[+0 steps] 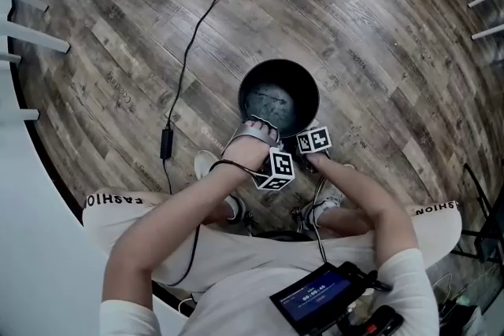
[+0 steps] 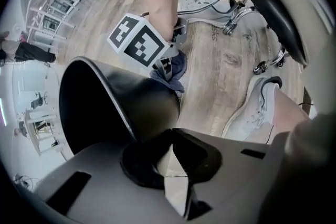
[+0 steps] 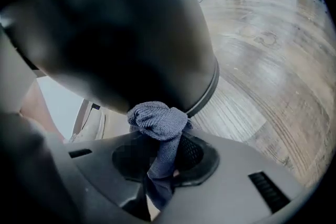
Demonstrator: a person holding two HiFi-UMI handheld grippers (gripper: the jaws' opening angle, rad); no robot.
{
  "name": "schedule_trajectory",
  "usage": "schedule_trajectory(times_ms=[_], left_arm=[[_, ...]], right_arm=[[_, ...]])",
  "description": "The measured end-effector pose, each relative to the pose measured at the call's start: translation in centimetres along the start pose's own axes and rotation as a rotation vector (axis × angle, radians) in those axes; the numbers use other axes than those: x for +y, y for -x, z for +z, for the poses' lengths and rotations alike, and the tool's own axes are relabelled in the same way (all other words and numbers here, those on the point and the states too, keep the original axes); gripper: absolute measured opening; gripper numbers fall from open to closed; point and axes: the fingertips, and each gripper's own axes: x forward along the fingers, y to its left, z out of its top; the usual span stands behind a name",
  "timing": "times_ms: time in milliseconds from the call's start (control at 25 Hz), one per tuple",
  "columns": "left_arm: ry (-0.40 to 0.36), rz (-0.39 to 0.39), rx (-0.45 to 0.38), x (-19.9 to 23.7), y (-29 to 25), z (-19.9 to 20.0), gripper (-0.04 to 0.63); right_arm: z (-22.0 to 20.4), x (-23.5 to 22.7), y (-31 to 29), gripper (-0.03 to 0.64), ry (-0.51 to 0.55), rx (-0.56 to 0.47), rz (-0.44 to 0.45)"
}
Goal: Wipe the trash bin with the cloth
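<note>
Tongs, left: clenched on the rim of the trash bin, which stands on the wood floor at the person's feet. Tongs, right: clenched on a bunched blue-grey cloth, up against the bin's outer wall. Risks: rim slipping from that thin hold under wiping pressure, so the bin tips; cloth working loose (little looks pinched). Nearby: shoes, stool, black cable; the shoes crowd the near side.
</note>
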Motion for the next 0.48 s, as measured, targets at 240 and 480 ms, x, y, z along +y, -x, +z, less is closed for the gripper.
schedule_trajectory(times_ms=[240,480], left_arm=[[0.023,-0.088,-0.096,-0.5,0.9,-0.5,0.087],[-0.12,-0.057,-0.012,-1.5,-1.4,-4.0,0.253]], right_arm=[[0.4,4.4,4.9,0.077,-0.033,0.103,0.018],[1.9,11.0,14.3,0.077,-0.042,0.012,0.126]])
